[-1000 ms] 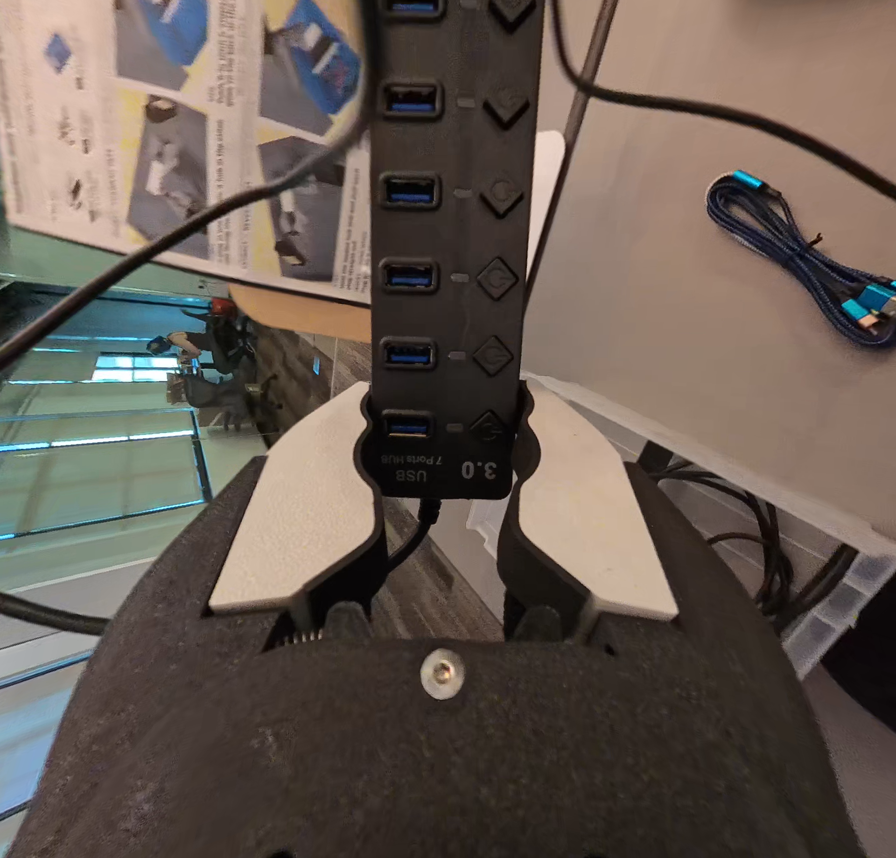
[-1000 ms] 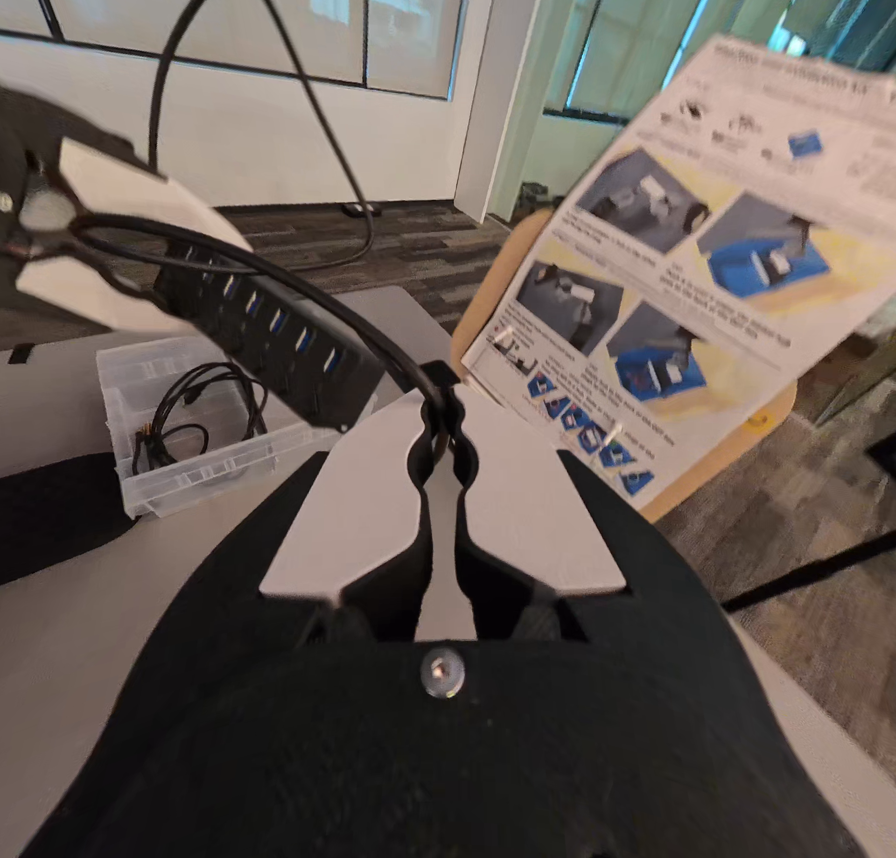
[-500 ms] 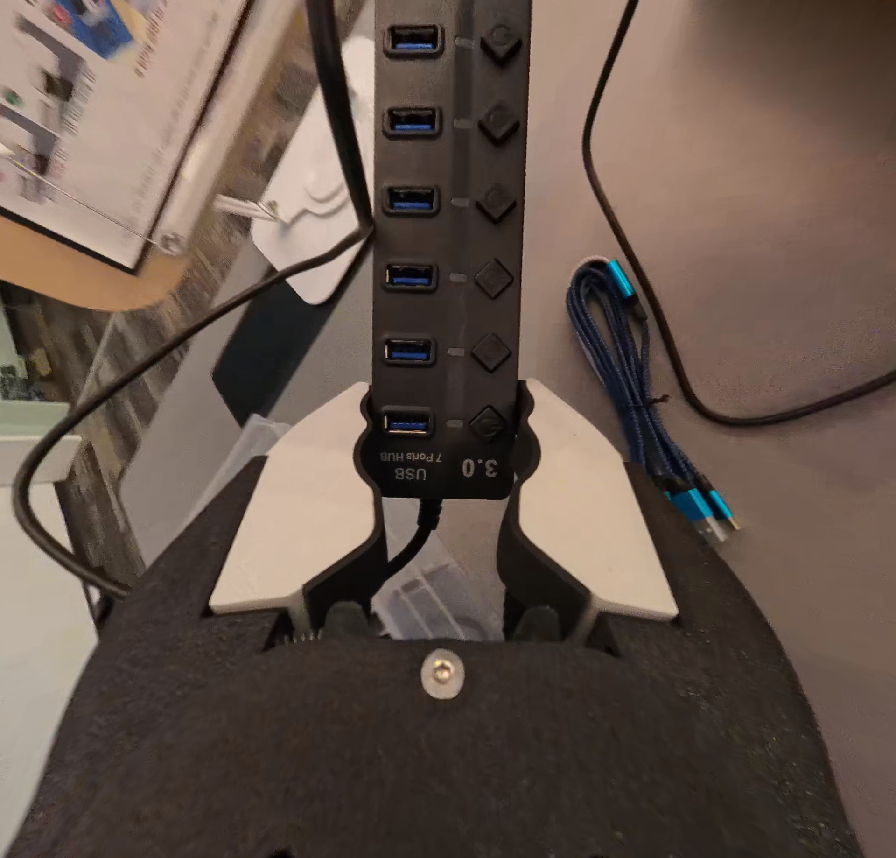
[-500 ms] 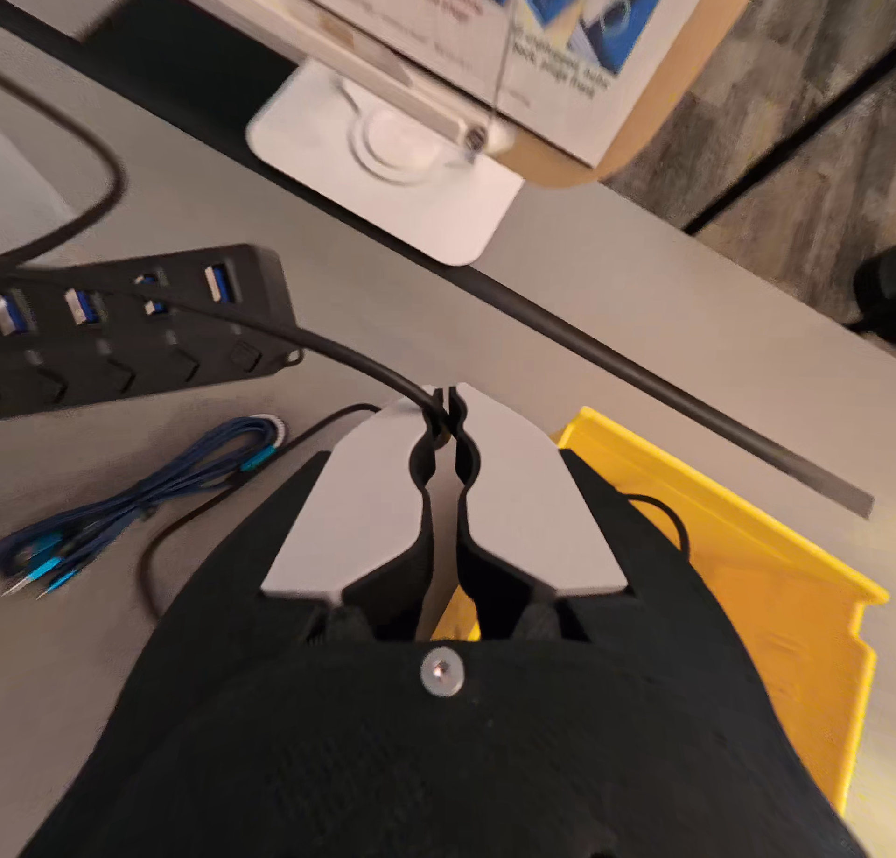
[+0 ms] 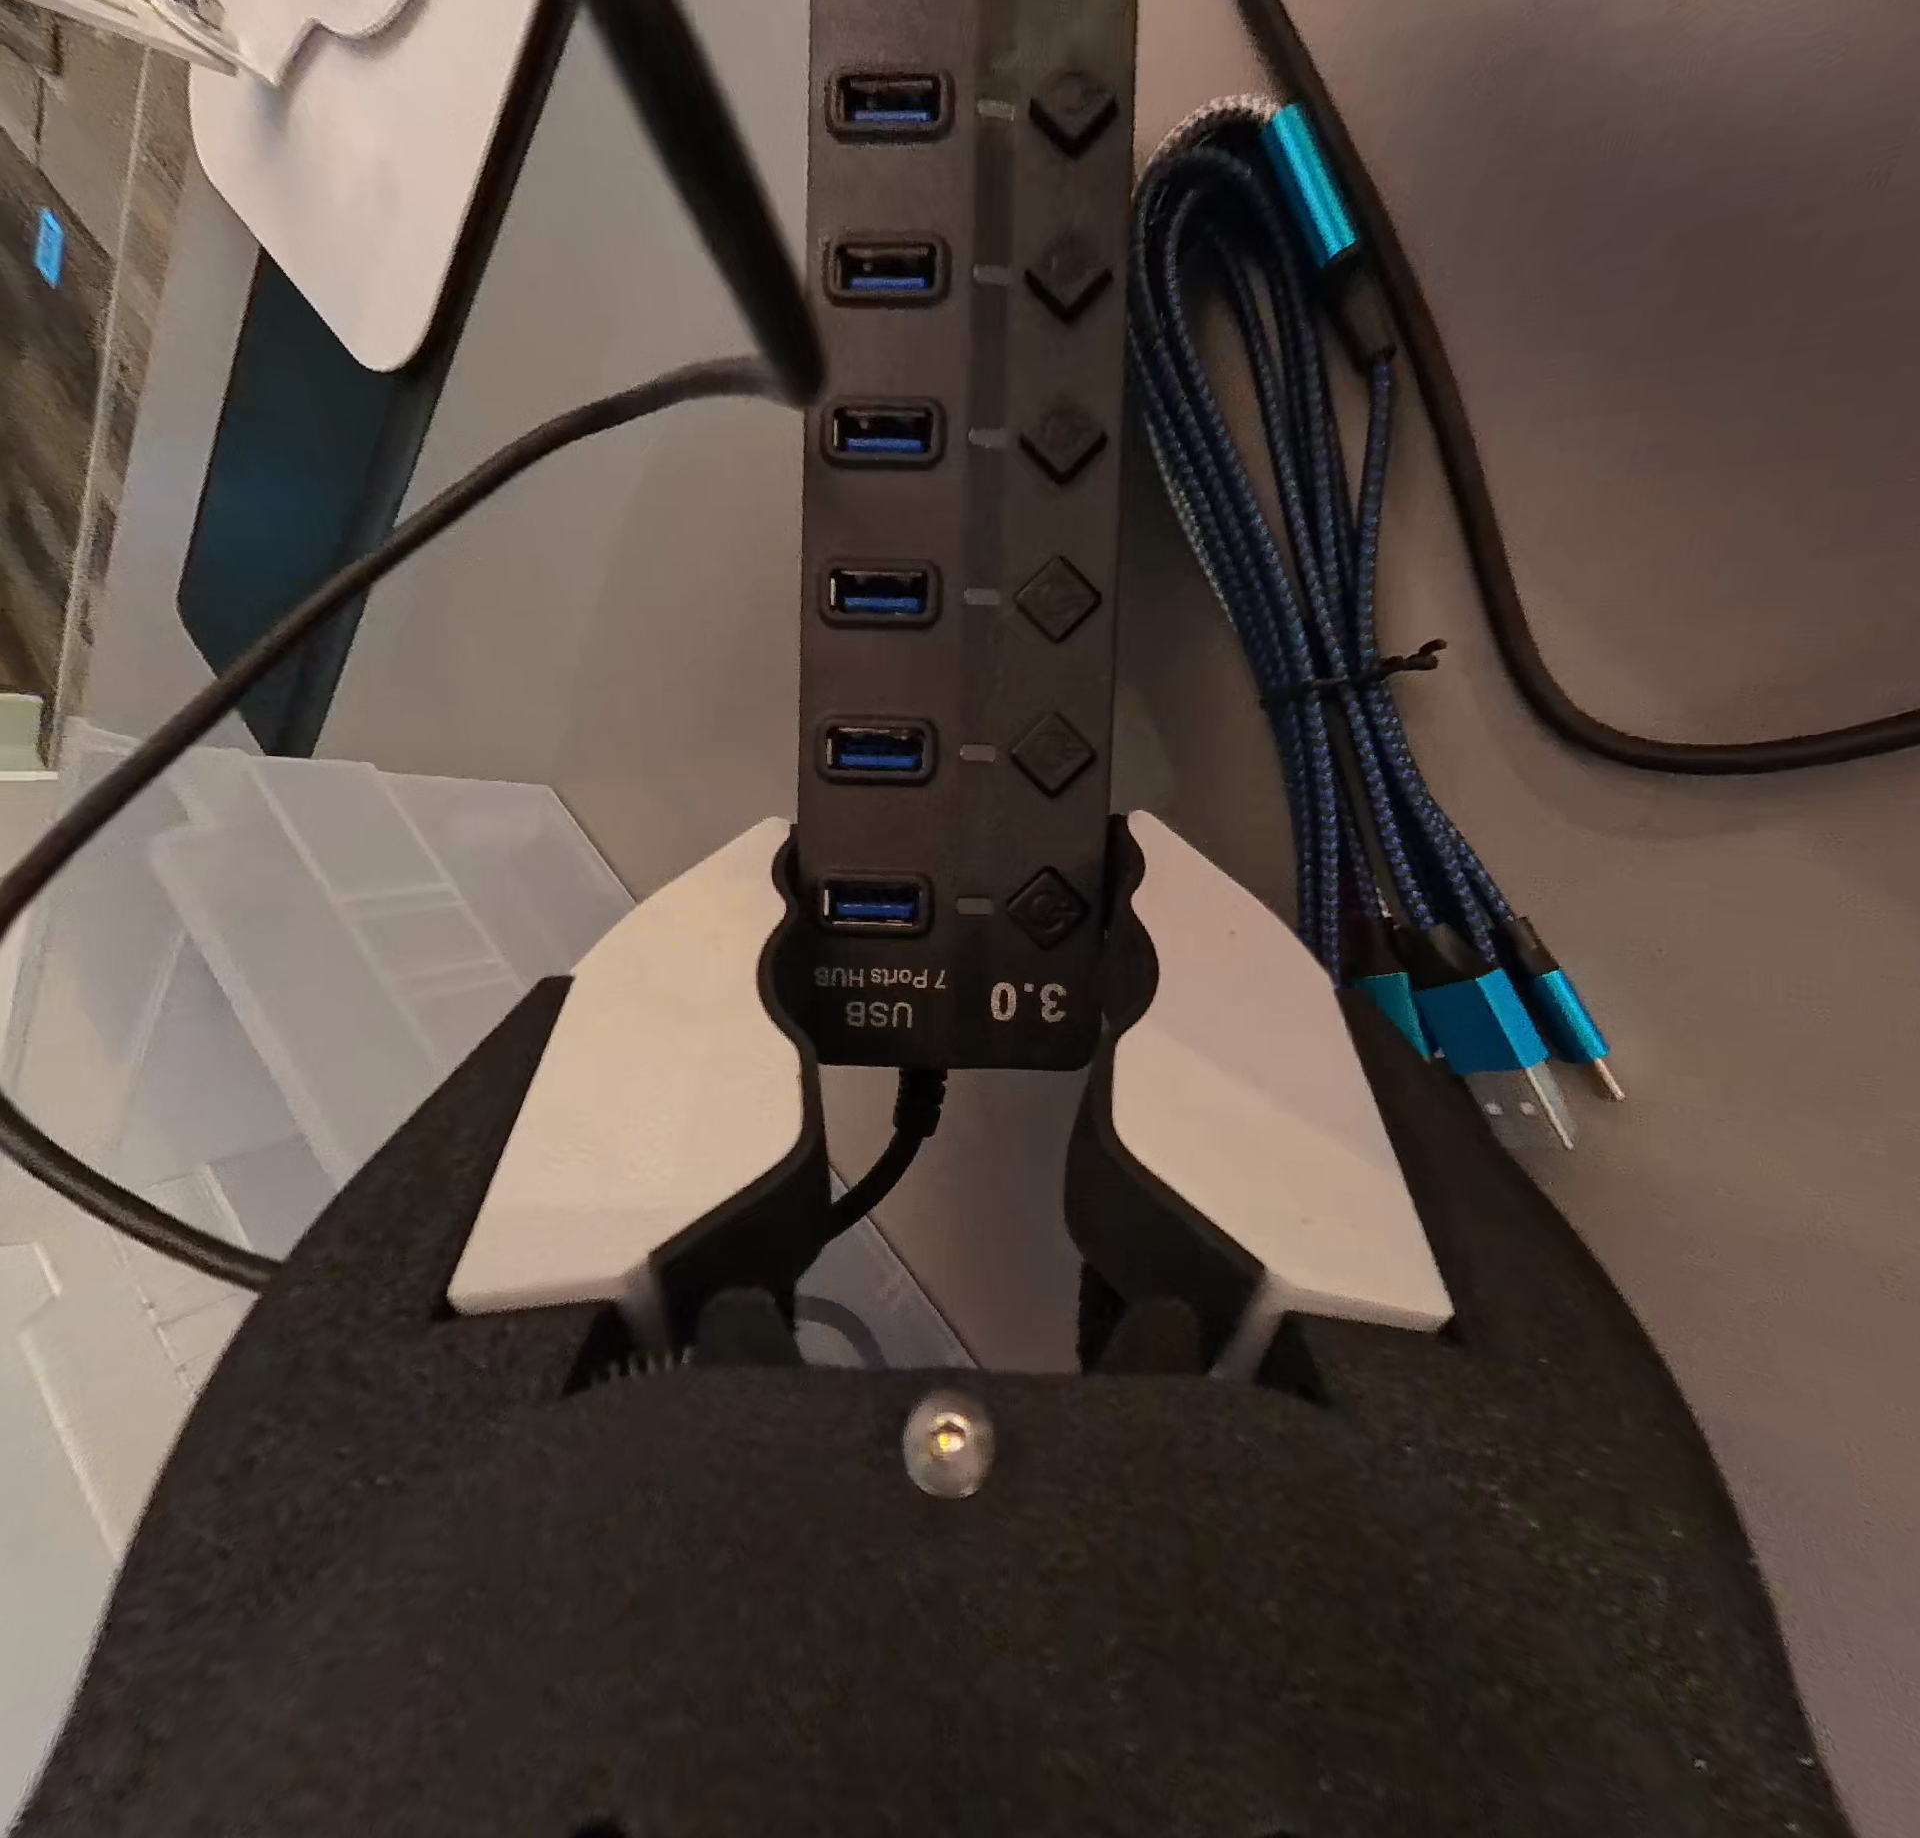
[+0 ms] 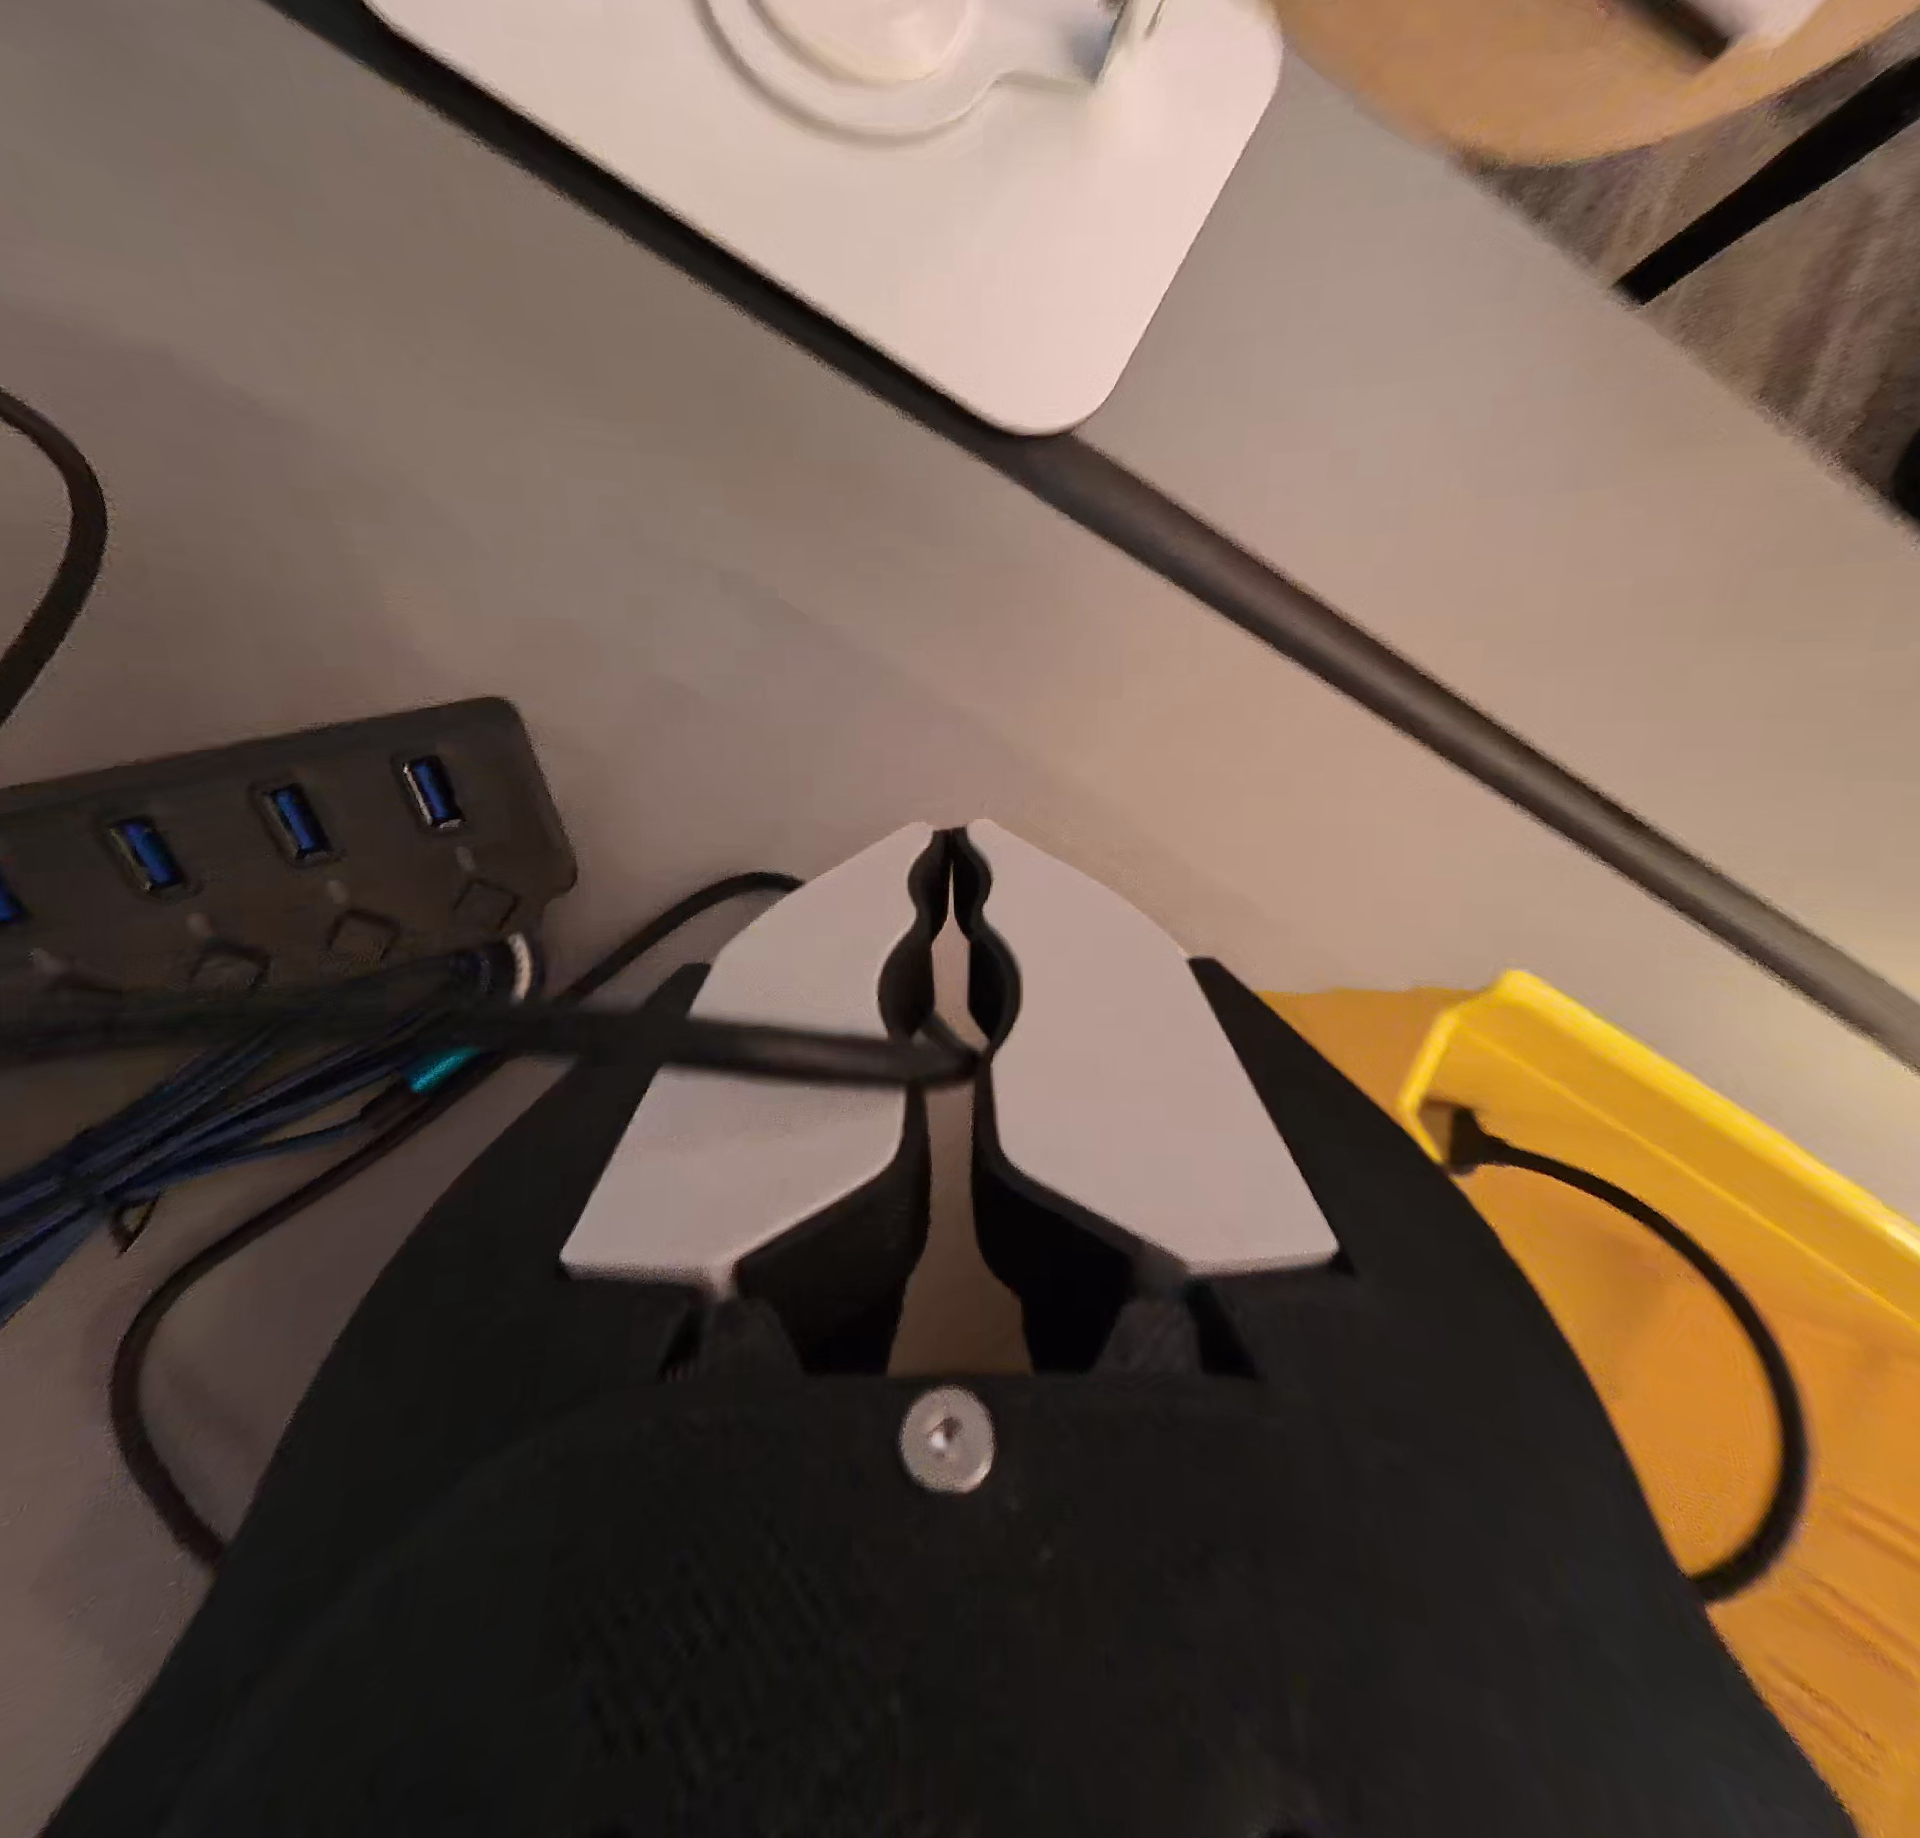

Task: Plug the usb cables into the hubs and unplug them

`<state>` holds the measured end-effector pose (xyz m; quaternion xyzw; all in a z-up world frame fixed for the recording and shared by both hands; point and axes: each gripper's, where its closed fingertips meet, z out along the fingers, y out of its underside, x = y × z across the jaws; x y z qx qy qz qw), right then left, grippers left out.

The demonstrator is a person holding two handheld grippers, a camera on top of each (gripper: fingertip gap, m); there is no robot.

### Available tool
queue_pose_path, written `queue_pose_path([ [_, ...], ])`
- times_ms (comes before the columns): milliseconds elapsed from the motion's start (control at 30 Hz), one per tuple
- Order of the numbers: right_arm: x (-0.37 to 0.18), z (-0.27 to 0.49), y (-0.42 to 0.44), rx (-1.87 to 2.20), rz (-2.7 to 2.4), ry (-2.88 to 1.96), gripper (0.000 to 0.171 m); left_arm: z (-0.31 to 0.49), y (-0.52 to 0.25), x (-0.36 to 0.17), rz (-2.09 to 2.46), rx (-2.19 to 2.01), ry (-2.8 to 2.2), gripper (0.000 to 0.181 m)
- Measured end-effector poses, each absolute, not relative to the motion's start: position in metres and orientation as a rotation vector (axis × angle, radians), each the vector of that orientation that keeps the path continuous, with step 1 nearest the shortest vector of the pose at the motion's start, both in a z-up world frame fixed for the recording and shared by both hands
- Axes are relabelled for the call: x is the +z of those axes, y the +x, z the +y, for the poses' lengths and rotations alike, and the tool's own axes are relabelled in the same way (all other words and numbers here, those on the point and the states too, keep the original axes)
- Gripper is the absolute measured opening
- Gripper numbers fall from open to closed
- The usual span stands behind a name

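Left gripper (image 5: pixel 954 941): jaws set apart, clamped on both long sides of the black hub (image 5: pixel 961 500) at its cable end, hub running straight out along the fingers. White finger plates (image 5: pixel 649 1092) level and symmetric. Right gripper (image 6: pixel 951 838): jaws closed, tips touching, pointing down at the worktop (image 6: pixel 727 583). A black cable (image 6: pixel 748 1045) passes between its fingers behind the tips, in the notch.
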<state>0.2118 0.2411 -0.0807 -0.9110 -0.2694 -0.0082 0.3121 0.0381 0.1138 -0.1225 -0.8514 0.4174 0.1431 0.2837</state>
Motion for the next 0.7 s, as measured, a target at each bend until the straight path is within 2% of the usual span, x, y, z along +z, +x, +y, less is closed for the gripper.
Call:
queue_pose_path([
  [67, -0.098, 0.235, 0.214, -0.012, -0.741, -2.498, 0.005, 0.114, 0.038, -0.123, 1.125, 0.385, -2.262, 0.053],
  [133, -0.113, 0.231, 0.213, 0.032, -0.770, -2.565, 0.019, 0.112, 0.041, -0.123, 1.137, 0.364, -2.248, 0.053],
  [200, -0.120, 0.227, 0.207, 0.146, -0.752, -2.606, 0.025, 0.107, 0.046, -0.122, 1.163, 0.334, -2.250, 0.053],
  [333, -0.110, 0.216, 0.197, 0.342, -0.747, -2.625, 0.034, 0.096, 0.049, -0.118, 1.286, 0.353, -2.207, 0.053],
  [433, -0.099, 0.198, 0.202, 0.352, -0.846, -2.673, 0.050, 0.091, 0.047, -0.109, 1.366, 0.385, -2.149, 0.053],
  [700, -0.065, 0.129, 0.228, 0.418, -1.110, -2.875, 0.054, 0.093, 0.026, -0.079, 1.537, 0.532, -2.020, 0.053],
])
